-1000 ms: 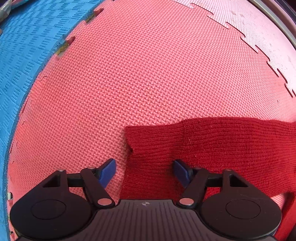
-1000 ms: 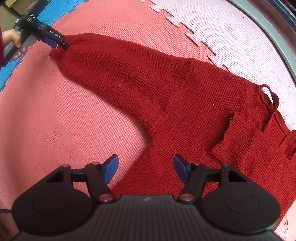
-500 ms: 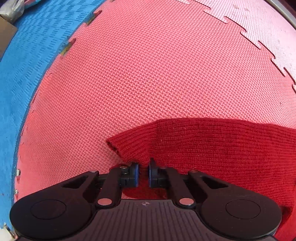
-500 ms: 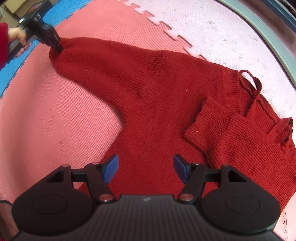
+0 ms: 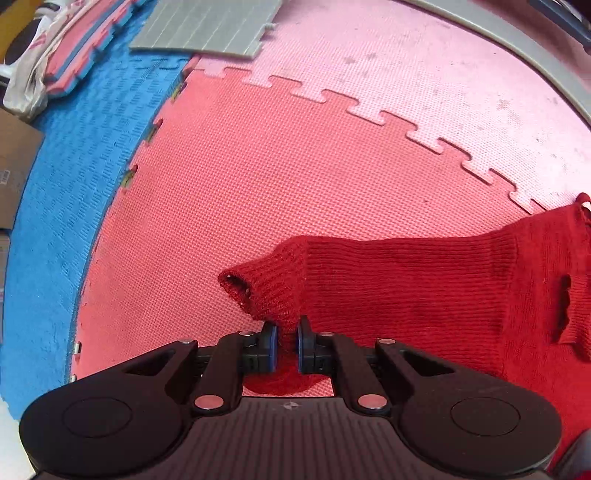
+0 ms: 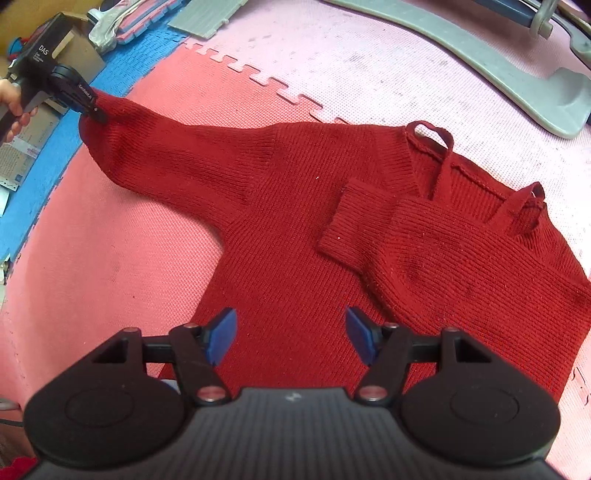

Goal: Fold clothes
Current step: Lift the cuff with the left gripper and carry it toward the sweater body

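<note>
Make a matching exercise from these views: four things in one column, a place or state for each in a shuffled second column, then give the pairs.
Things
1. left gripper
2. right gripper
3. folded sleeve
4. grey mat tile

Places or states
A. lying across the sweater's chest
B. open, nothing between its pads
C. on the blue mat at the far edge
D. clamped on the stretched sleeve's cuff

Pairs: 1-D, 2-B, 3-A, 4-C

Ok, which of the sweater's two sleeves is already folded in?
The sleeve whose cuff lies across the sweater's chest, below the neckline. The other sleeve stretches out over the mat, its cuff pinched in the left gripper.
</note>
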Motion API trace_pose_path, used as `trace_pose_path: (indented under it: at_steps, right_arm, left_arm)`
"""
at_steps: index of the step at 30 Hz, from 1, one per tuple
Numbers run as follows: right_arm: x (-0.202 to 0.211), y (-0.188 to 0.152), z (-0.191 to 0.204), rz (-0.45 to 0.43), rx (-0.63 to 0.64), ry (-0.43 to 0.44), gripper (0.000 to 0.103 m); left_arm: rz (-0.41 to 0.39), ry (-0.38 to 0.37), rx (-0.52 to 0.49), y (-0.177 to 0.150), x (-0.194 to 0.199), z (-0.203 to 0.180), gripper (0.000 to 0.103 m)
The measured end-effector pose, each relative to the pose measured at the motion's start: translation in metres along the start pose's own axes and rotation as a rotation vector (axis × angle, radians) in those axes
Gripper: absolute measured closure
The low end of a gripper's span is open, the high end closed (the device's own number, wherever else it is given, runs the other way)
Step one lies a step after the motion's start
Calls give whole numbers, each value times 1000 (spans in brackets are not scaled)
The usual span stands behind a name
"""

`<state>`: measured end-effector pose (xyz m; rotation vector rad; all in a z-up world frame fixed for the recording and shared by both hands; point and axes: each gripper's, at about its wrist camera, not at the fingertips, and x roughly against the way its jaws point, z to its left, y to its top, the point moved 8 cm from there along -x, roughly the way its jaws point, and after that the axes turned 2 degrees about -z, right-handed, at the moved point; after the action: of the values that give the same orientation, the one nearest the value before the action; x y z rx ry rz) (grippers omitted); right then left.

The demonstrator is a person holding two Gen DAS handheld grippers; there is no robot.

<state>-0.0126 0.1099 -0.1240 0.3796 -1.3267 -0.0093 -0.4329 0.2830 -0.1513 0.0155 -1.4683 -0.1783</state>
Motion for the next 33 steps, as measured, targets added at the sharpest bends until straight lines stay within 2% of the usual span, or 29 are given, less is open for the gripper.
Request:
trace_pose_path:
  at_steps: [11,24,28,33]
  right_arm:
    - [29,-43,-34,-79,-42,17,38]
    - [61,-89,-72,-173,-131,42,37]
    - [68,-97,-84,-207,-158,47,37]
    - [75,-106,-94,-237,-187,55,36]
  left_arm:
    - [-75,-20,-130,8,87,-105,93]
    - [-131,-73,-272,25,189,-255,93]
    - [-135,-84,-342,26,210,-306,93]
    - [-134,-132,-409,23,227,-369,93]
